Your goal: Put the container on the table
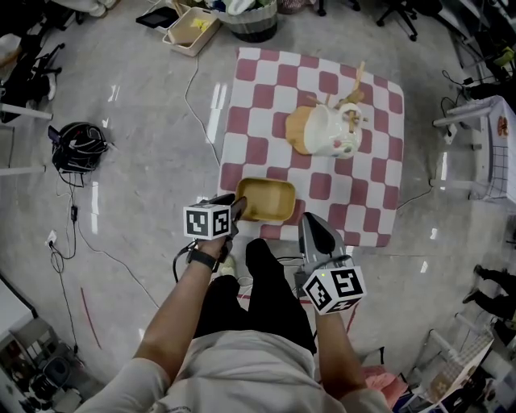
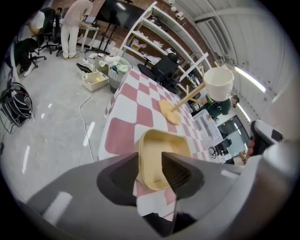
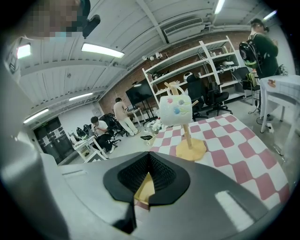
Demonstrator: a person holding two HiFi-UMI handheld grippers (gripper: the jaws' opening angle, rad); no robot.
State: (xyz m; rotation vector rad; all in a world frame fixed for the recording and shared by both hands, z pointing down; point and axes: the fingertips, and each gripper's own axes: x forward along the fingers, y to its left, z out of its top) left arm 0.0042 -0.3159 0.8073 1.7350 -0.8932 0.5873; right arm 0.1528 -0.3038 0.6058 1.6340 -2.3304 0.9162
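Note:
The yellow container (image 1: 266, 200) stands upright on the checkered table (image 1: 355, 202), close to its near edge. My left gripper (image 1: 239, 208) is at the container's left side. In the left gripper view the left gripper (image 2: 150, 161) is open, and the container (image 2: 164, 145) has its near rim in the gap between the jaws, with the pads not pressing on it. My right gripper (image 1: 309, 224) hovers just off the table's near edge, to the right of the container. Its pads meet in the right gripper view, so the right gripper (image 3: 149, 161) is shut on nothing; a strip of the container (image 3: 146, 187) shows beyond.
A wooden mug tree (image 1: 302, 129) with a white spotted mug (image 1: 334, 131) stands mid-table. On the floor beyond the table are a crate (image 1: 192, 31) and a basket (image 1: 251, 18); cables and a black bundle (image 1: 78, 145) lie to the left. A white table (image 1: 496, 145) stands right.

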